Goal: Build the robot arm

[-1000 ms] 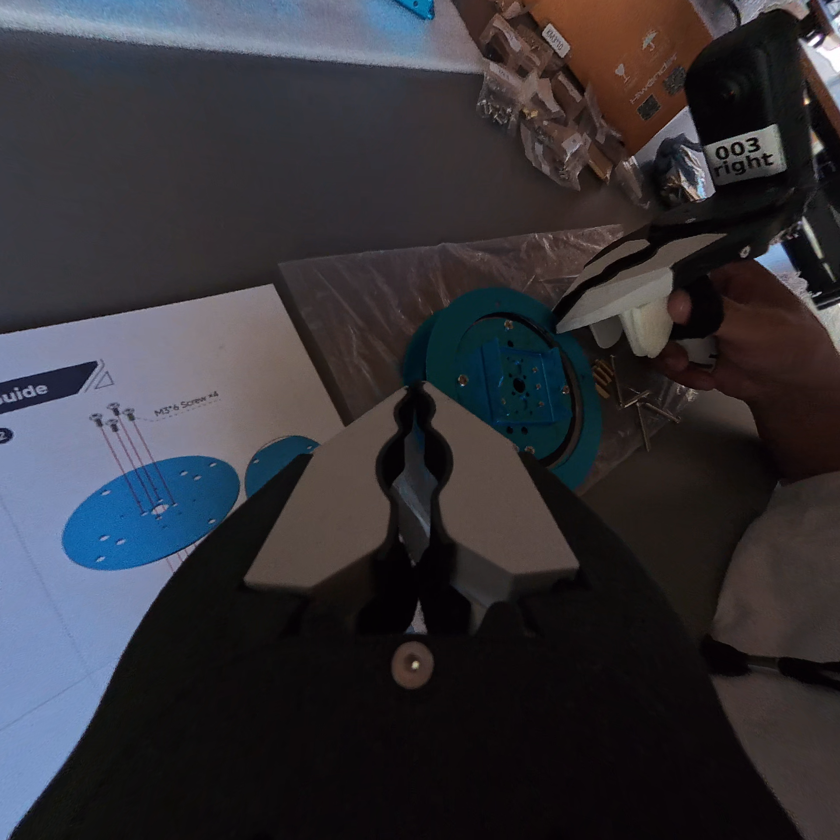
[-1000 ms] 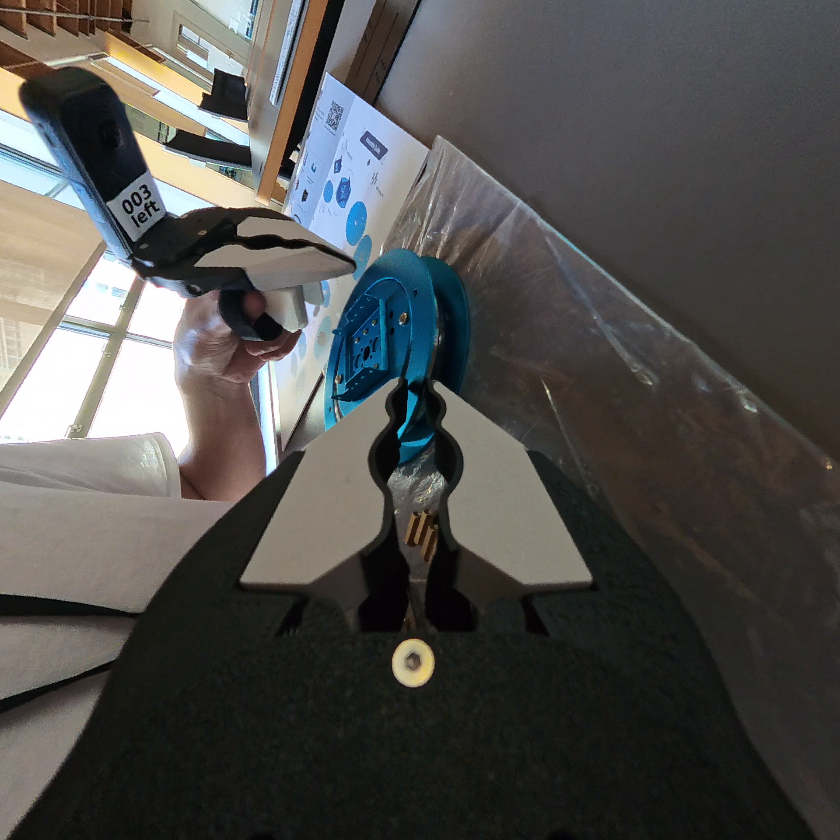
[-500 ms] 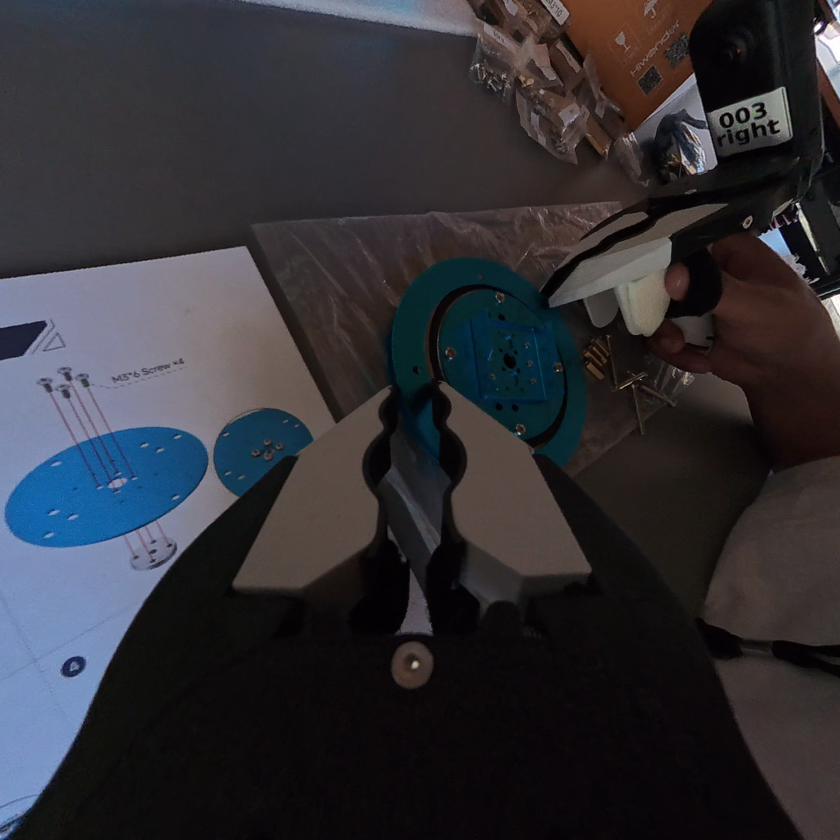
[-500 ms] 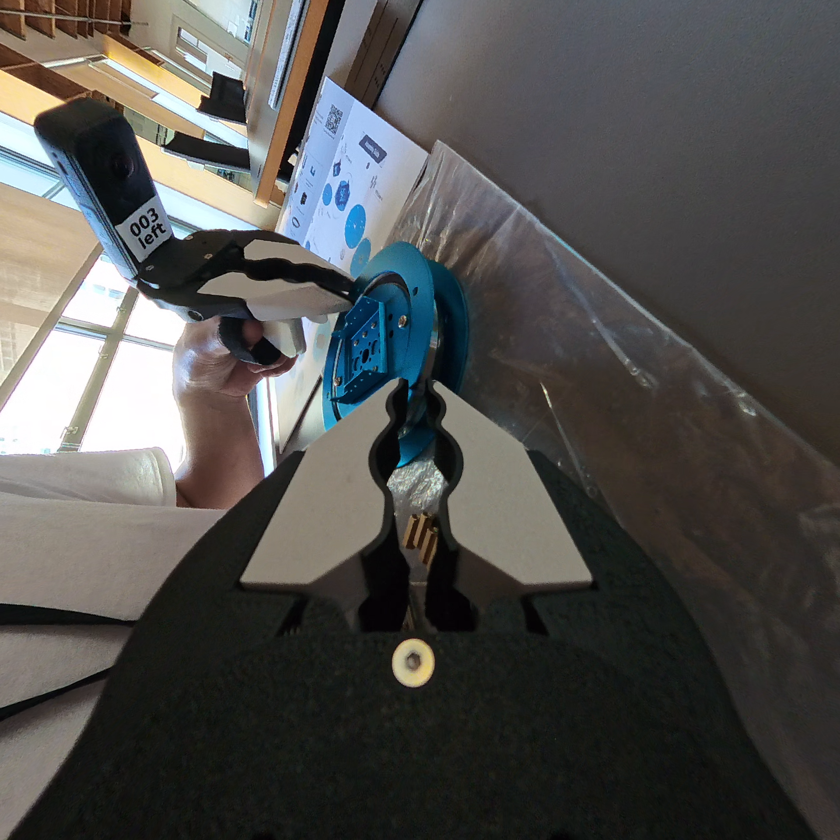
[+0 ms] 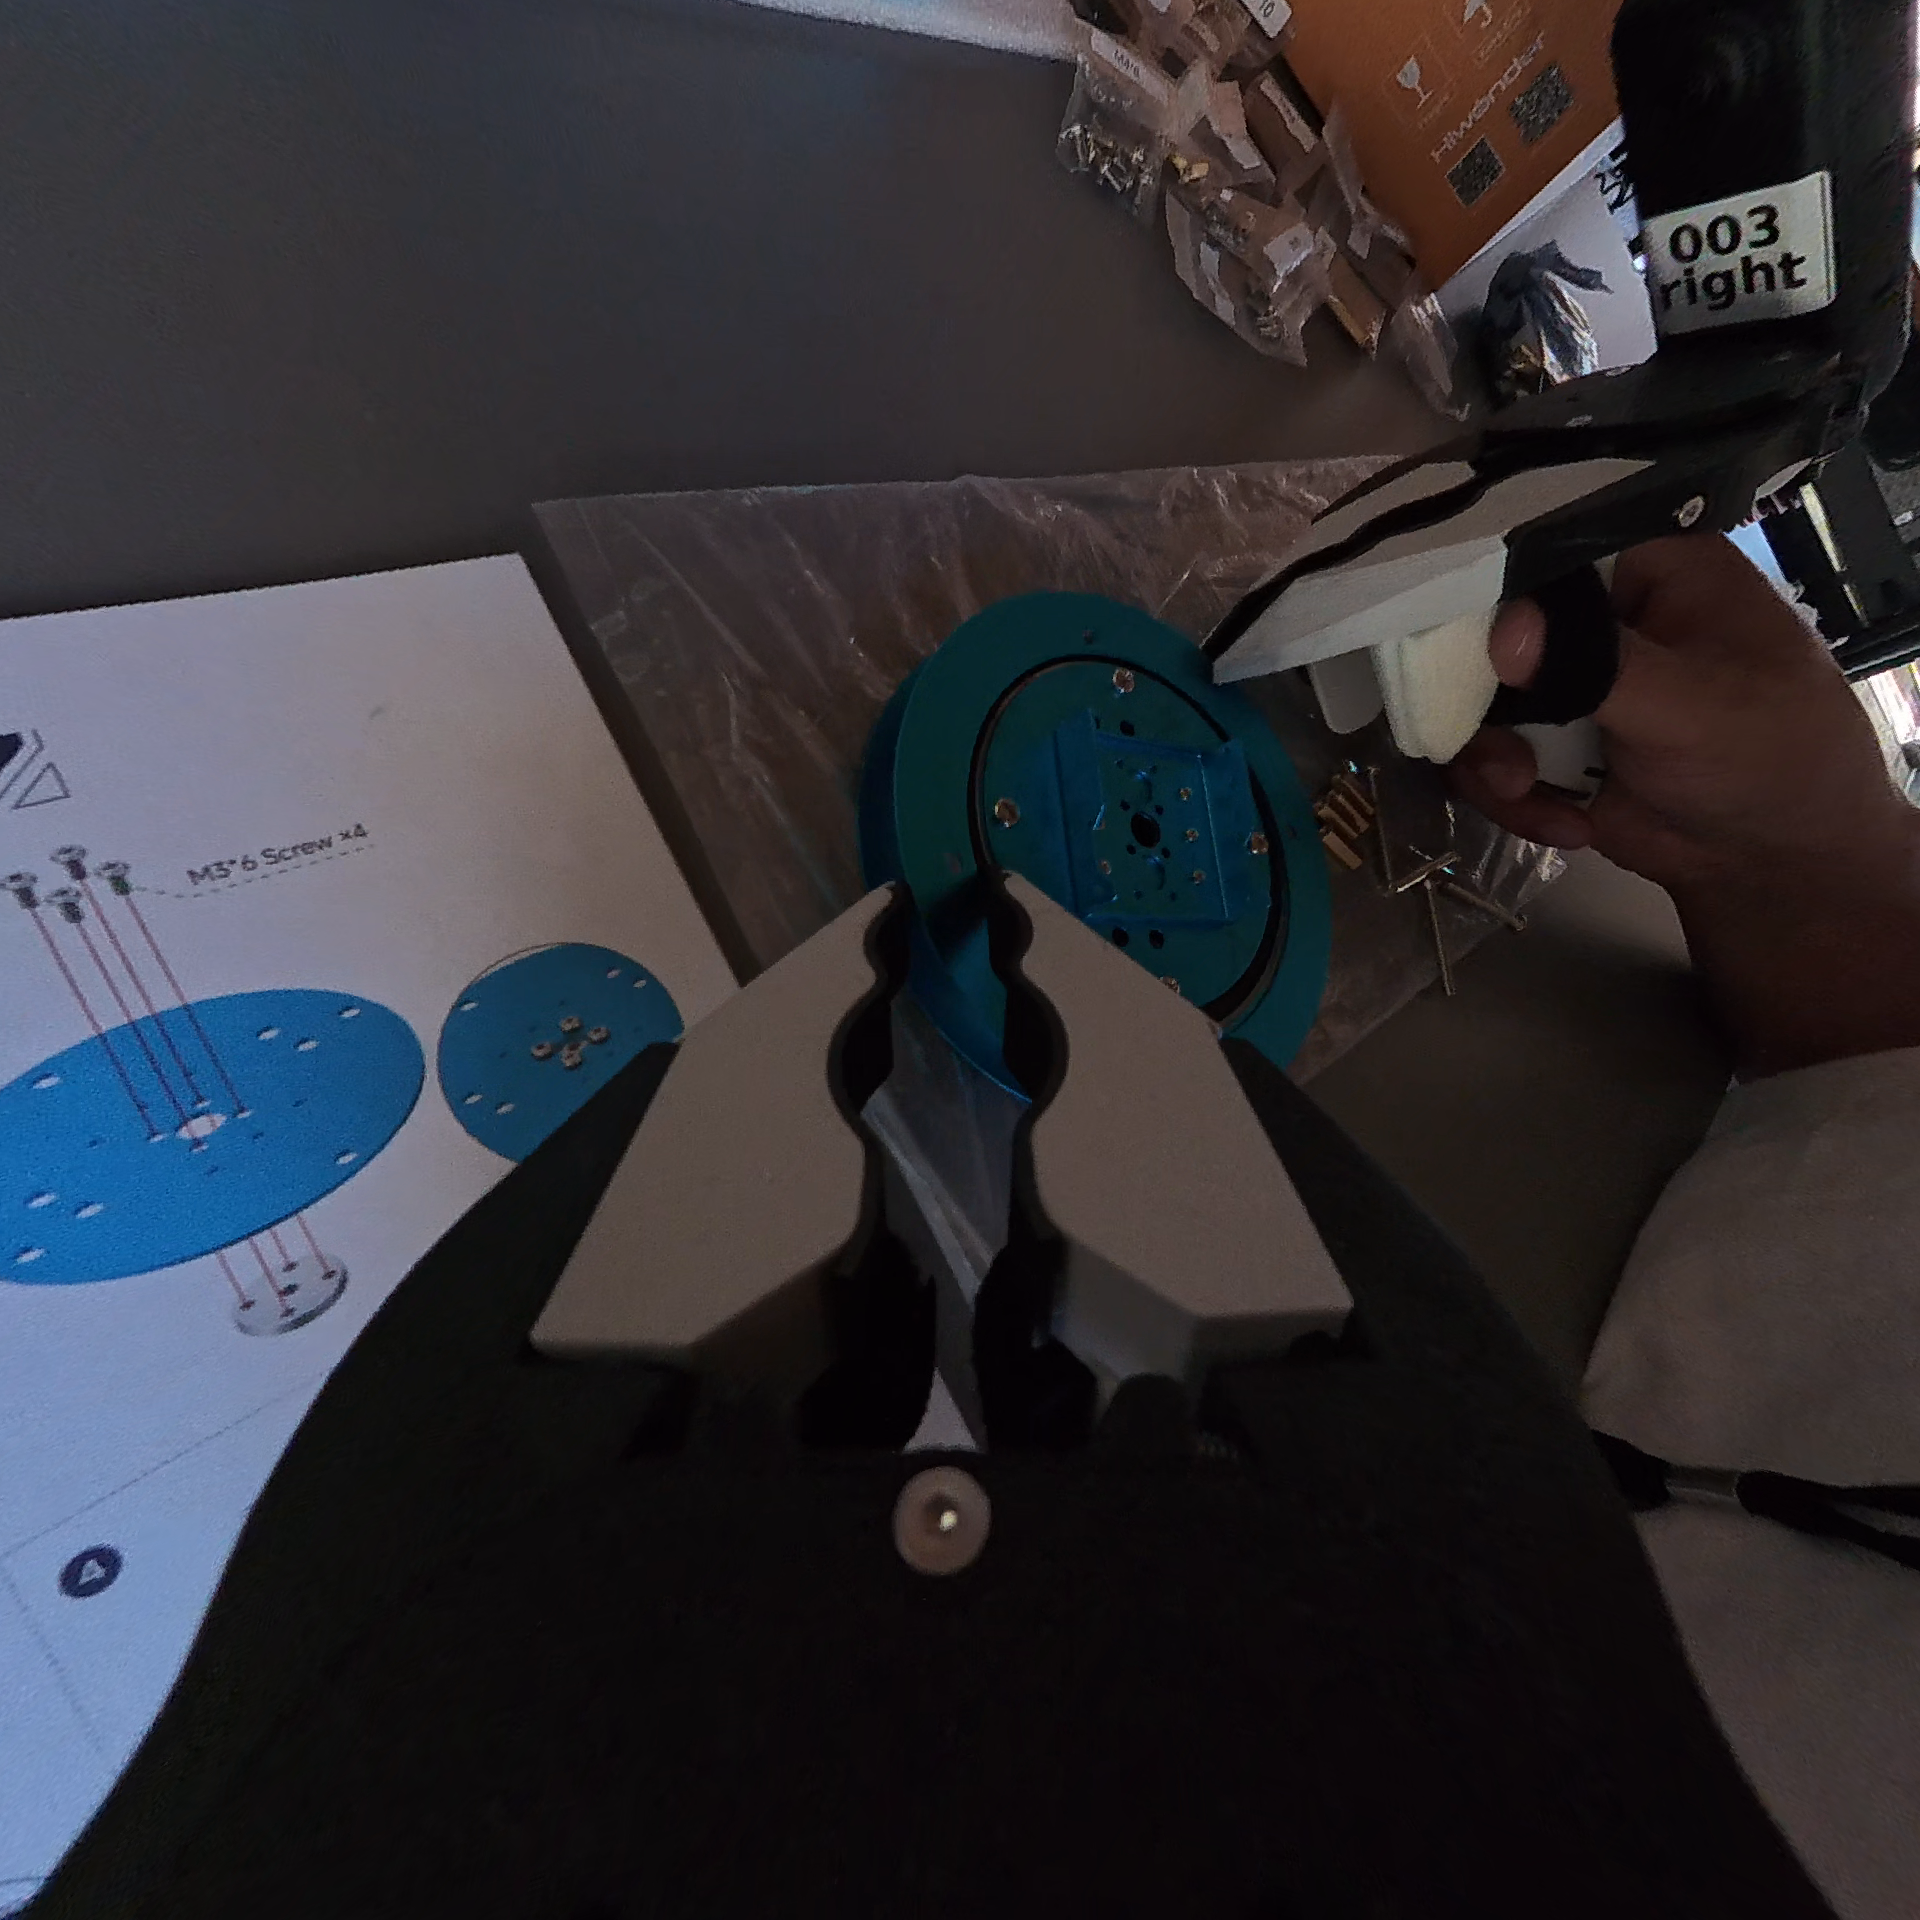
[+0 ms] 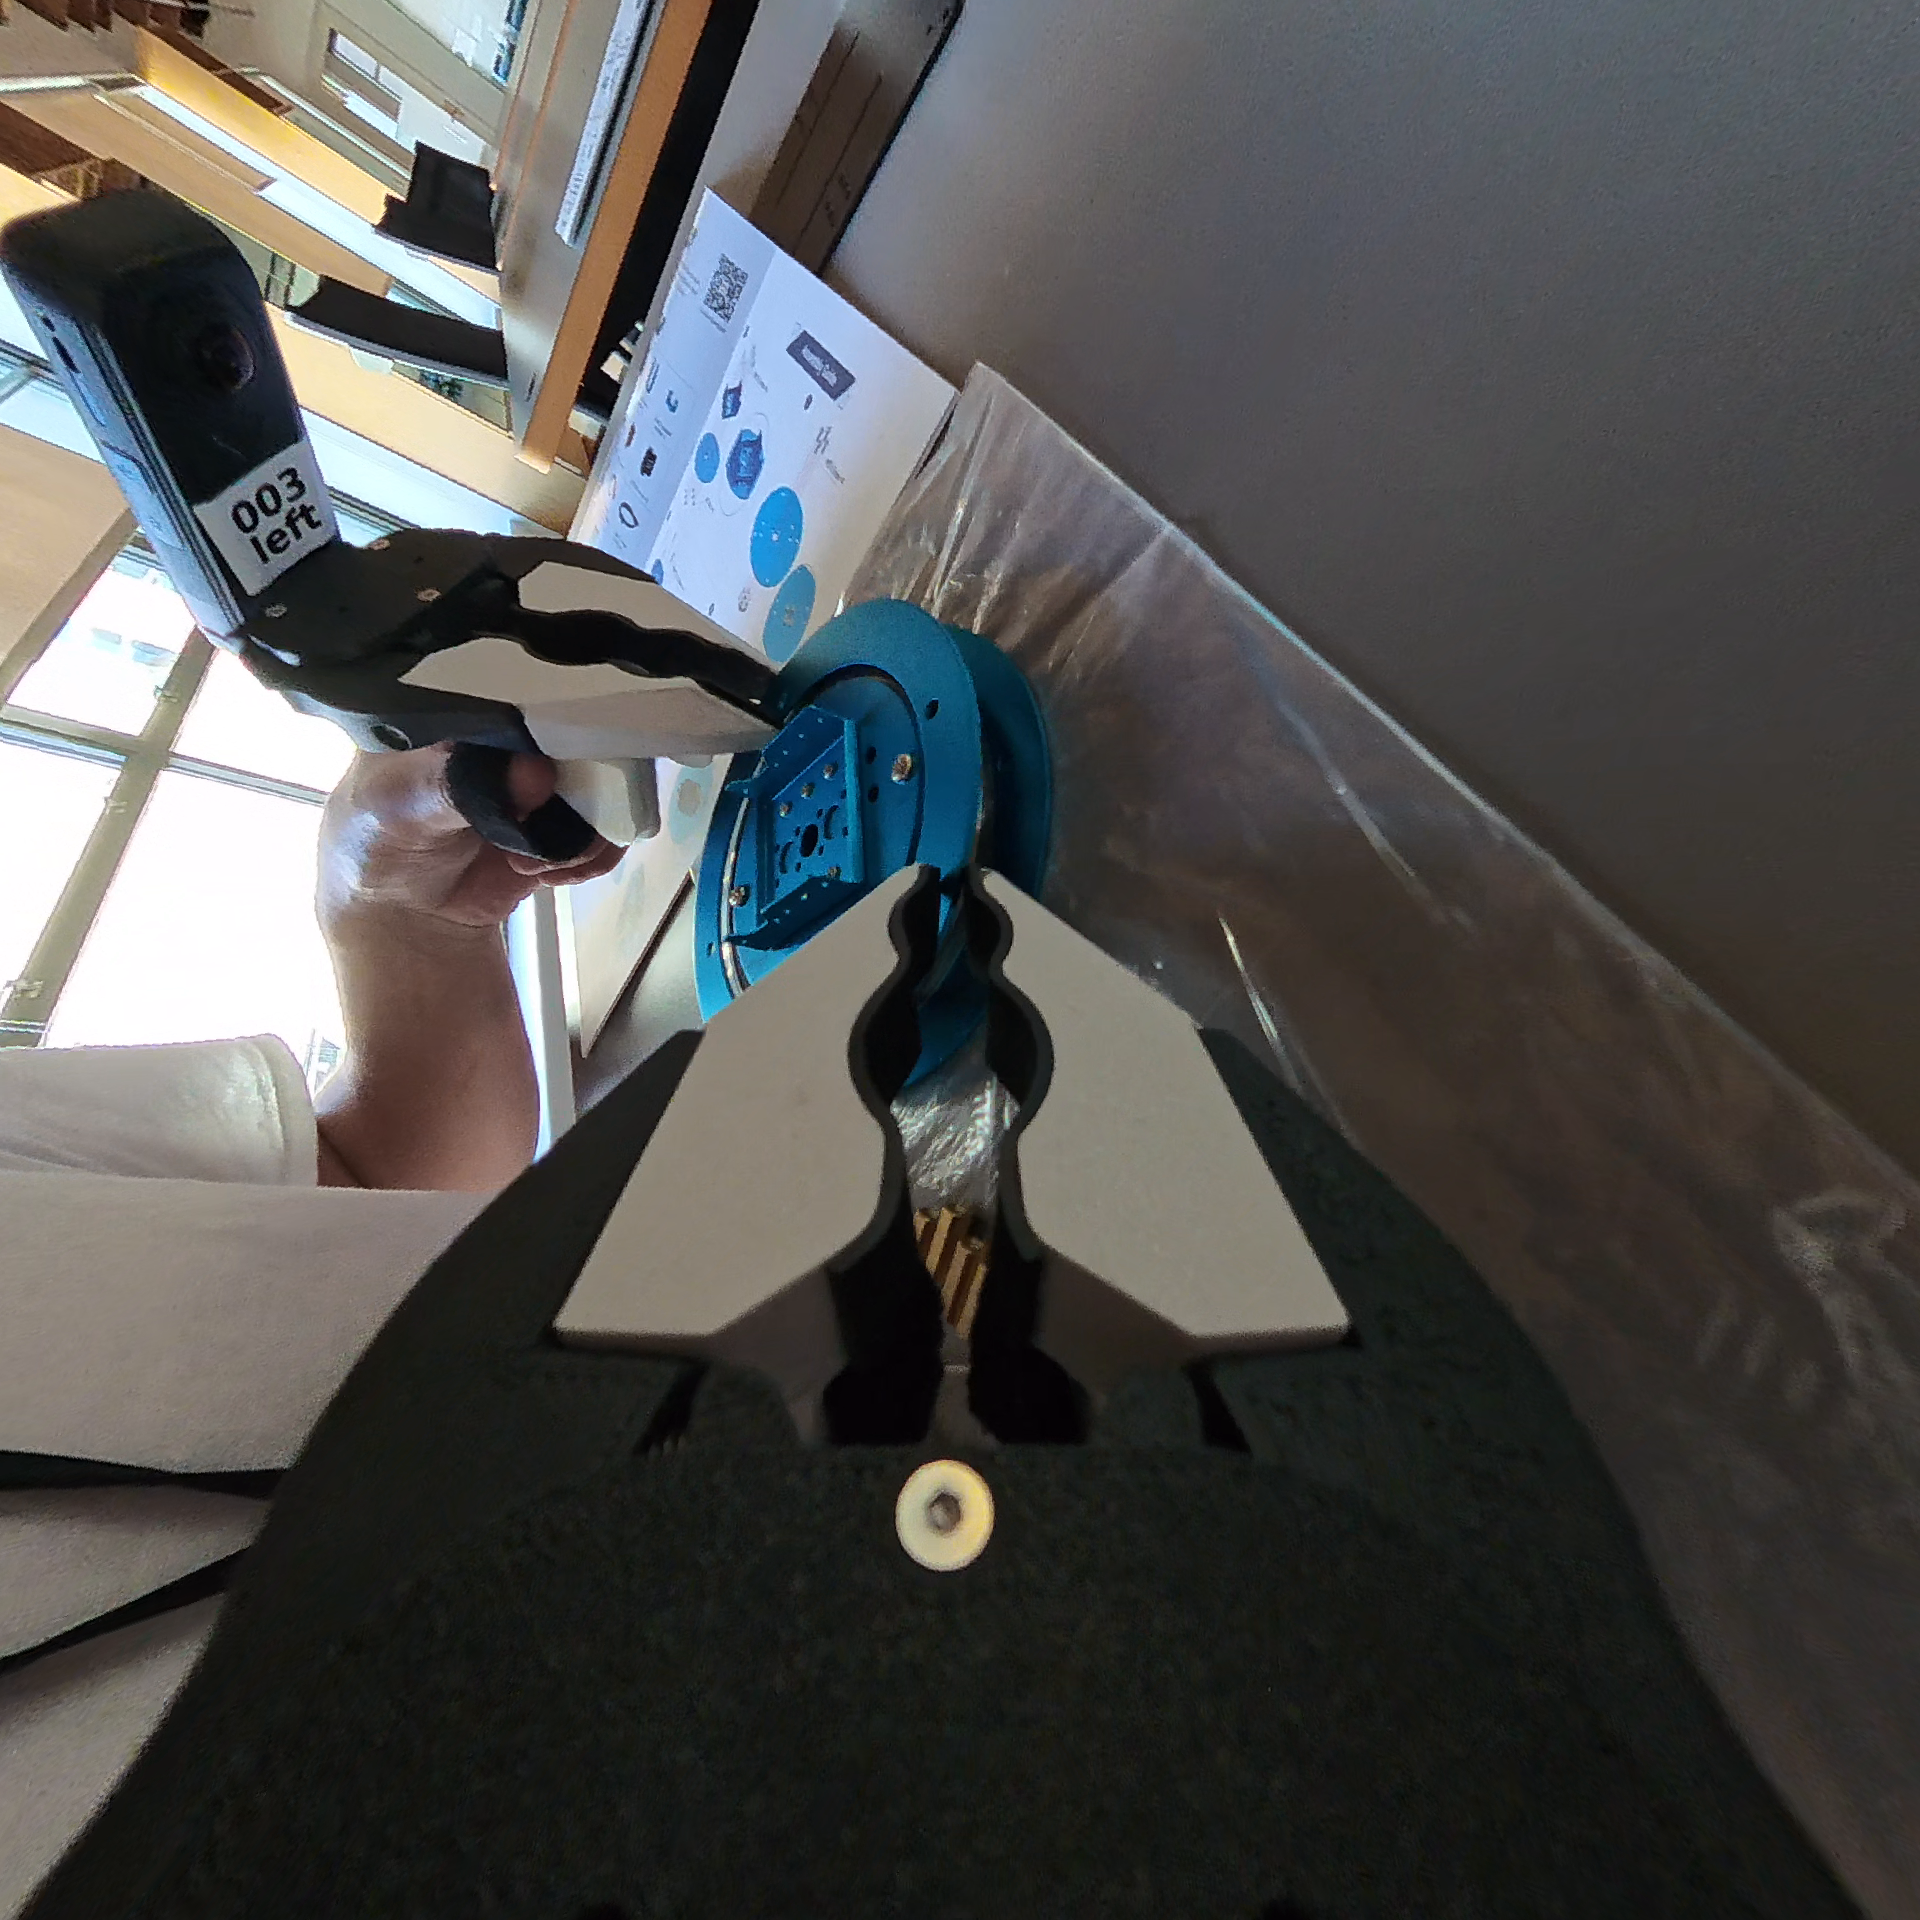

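1. Straddling the near rim of the blue disc assembly with the left gripper, fingers parted a little. Rim edge showing in the gap; cannot tell whether touching yet.
2. Meeting the far-right rim of the same assembly with the right gripper, fingers almost pressed together. Cannot tell whether pinching the plate or only resting against it.
3. Working from opposite sides, probably bracing the assembly so that it cannot slide or spin. Square blue bracket sitting screwed at the centre, facing up.
4. Lying on a clear plastic bag, likely keeping loose hardware together: brass standoffs and long screws scattered just right of the disc.
5. Keeping a printed instruction sheet flat at the left, beside the bag and within sight while working.
6. Resting all of it on a dark grey matte bench; small bags of parts and a cardboard box lying at the far right.
7. Letting in strong daylight through a large window on the left; wooden fittings showing farther back.
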Motion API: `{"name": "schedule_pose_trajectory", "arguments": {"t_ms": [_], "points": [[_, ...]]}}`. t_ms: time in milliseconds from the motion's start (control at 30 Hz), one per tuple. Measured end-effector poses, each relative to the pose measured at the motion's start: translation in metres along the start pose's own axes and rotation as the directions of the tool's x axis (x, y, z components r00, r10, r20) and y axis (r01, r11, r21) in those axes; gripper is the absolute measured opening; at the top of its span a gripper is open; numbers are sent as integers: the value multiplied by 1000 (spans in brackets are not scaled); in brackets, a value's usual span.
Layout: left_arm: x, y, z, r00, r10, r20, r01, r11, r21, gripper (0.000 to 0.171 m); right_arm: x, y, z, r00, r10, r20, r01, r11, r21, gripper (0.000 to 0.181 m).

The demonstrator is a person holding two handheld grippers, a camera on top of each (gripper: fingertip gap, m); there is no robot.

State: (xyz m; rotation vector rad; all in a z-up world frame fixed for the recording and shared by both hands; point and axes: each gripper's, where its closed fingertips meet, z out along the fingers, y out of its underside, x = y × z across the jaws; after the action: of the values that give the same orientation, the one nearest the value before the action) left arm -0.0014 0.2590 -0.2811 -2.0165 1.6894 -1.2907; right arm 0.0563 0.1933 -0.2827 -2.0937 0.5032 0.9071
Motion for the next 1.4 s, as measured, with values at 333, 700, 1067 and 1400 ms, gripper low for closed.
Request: {"name": "schedule_pose_trajectory", "arguments": {"t_ms": [333, 700, 1067, 1400], "points": [[-1, -3, -4, 1000, -16, -9, 17, 999, 28, 16, 3, -3, -3, 1000, 17, -5, -17, 1000, 22, 2], [-2, -1, -3, 1000, -15, -9, 15, 1000, 23, 14, 4, -3, -4, 999, 36, 12, -36, 999, 24, 2], [-5, -3, -4, 1000, -6, 13, 6, 1000, 23, 15, 3, -2, -3, 999, 29, 15, -30, 999, 19, 4], [-11, -11, -23, 994, 41, 101, -50, 995, 85, 23, -7, -23, -25, 998, -53, 24, 49, 989, 138, 7]]}}
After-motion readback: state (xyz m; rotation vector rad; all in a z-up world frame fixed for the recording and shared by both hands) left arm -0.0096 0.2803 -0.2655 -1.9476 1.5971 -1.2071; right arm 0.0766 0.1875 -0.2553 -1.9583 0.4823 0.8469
